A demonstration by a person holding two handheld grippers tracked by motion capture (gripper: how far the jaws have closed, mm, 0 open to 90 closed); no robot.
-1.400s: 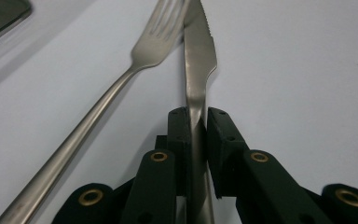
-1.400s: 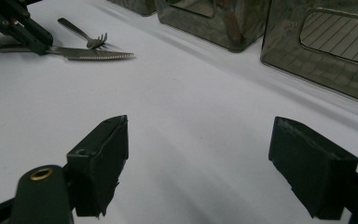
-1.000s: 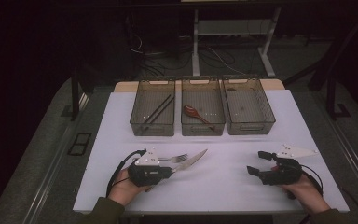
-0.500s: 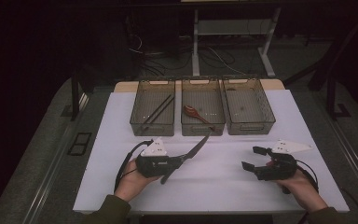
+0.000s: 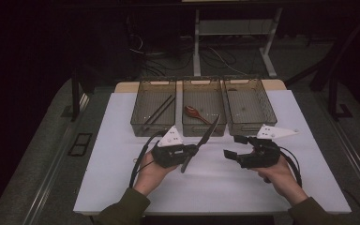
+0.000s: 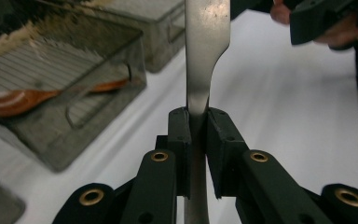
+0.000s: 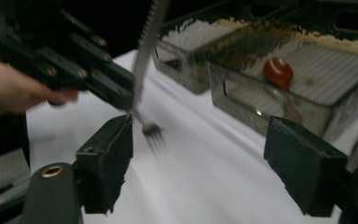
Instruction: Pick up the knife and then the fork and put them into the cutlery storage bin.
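White counter (image 5: 122, 154) below: left fingers (image 6: 182, 135) pinch knife (image 5: 200, 143) and fork (image 7: 151, 130); right fingers (image 7: 107, 158), spread and closing, could knock one loose.

Wide-apart jaws of the right hand-held gripper (image 7: 200, 168) — beyond, blurred fork (image 7: 145, 70) in left hand-held gripper (image 7: 121, 95).

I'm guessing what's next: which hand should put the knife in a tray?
Left. Its tongs already pinch the knife near the trays; the right tongs, which have just been closing a little, stand open with nothing between them.
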